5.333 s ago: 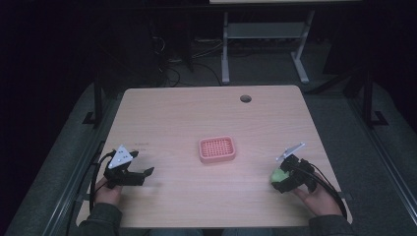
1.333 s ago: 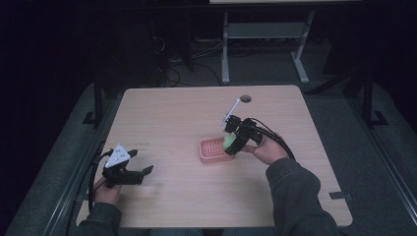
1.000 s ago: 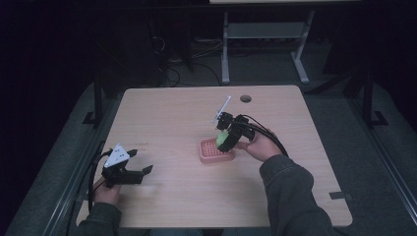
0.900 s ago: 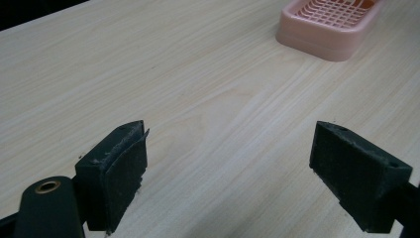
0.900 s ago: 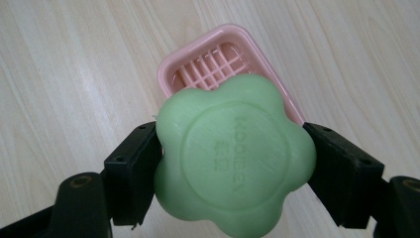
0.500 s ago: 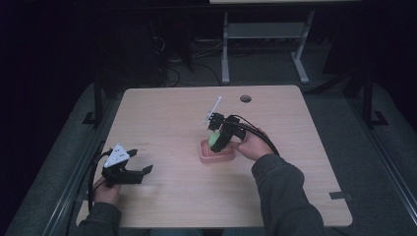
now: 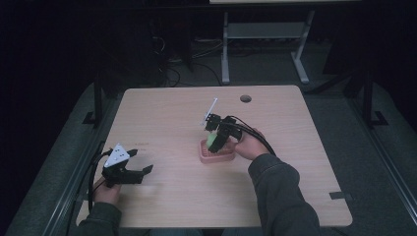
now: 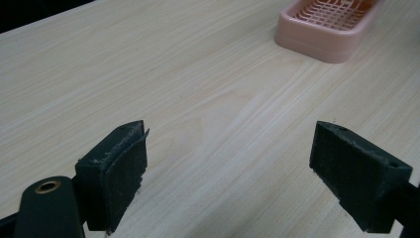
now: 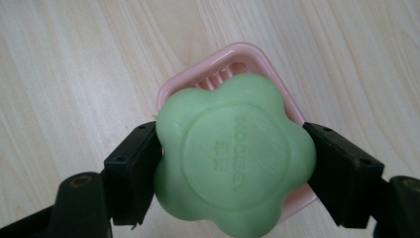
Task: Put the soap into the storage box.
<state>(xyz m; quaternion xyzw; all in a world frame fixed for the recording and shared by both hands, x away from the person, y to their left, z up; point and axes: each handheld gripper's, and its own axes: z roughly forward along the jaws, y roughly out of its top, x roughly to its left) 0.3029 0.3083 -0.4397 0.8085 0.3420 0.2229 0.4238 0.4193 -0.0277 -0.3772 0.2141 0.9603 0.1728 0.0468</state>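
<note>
A green flower-shaped soap hangs just above a pink slotted soap dish, and my right gripper is shut on it, one jaw on each side. In the high view the right gripper tilts down over the dish at mid-table, with the green soap between its jaws. My left gripper rests near the table's front left, open and holding nothing. In the left gripper view its fingers stand wide apart over bare wood, with the dish far off at the upper right.
The wooden table has a round cable hole near its far edge. A metal stand frame is on the dark floor behind the table. A piece of dark tape marks the front right corner.
My right gripper has carried the green soap from the front right of the table leftward to over the pink dish and lowered toward it. The left gripper has stayed put.
</note>
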